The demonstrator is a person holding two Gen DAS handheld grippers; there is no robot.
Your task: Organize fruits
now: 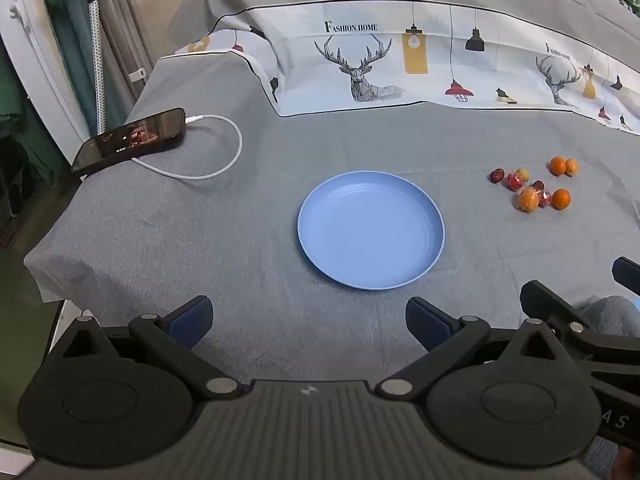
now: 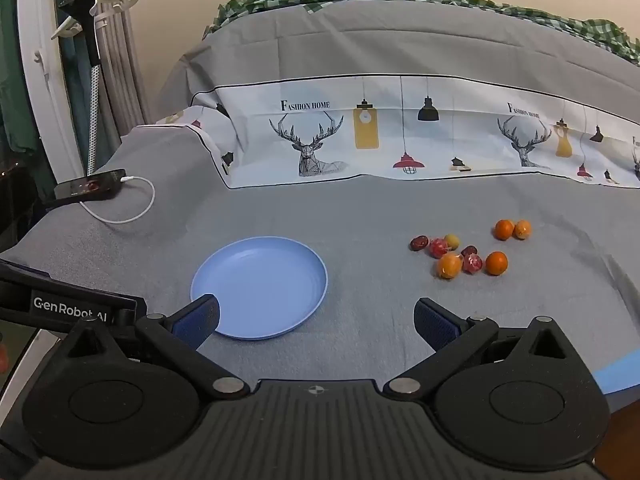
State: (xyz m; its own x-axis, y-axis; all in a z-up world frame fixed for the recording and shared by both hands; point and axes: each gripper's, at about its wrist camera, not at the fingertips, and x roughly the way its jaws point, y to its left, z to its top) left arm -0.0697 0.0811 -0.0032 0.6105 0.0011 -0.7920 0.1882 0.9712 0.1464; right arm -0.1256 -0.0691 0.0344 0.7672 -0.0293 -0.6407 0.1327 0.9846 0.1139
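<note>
An empty blue plate (image 1: 316,224) lies flat on the grey bed sheet; it also shows in the right wrist view (image 2: 256,276). Several small fruits, orange, red and dark, lie in a loose cluster (image 1: 532,186) to the right of the plate, also in the right wrist view (image 2: 468,250). My left gripper (image 1: 308,320) is open and empty, just in front of the plate. My right gripper (image 2: 316,320) is open and empty, in front of the plate's right edge, with the fruits farther off to its right.
A black phone (image 1: 130,138) on a white charging cable (image 1: 224,160) lies at the bed's left edge. A printed quilt (image 1: 400,60) is piled along the back. The bed drops off on the left, beside curtains (image 2: 104,80).
</note>
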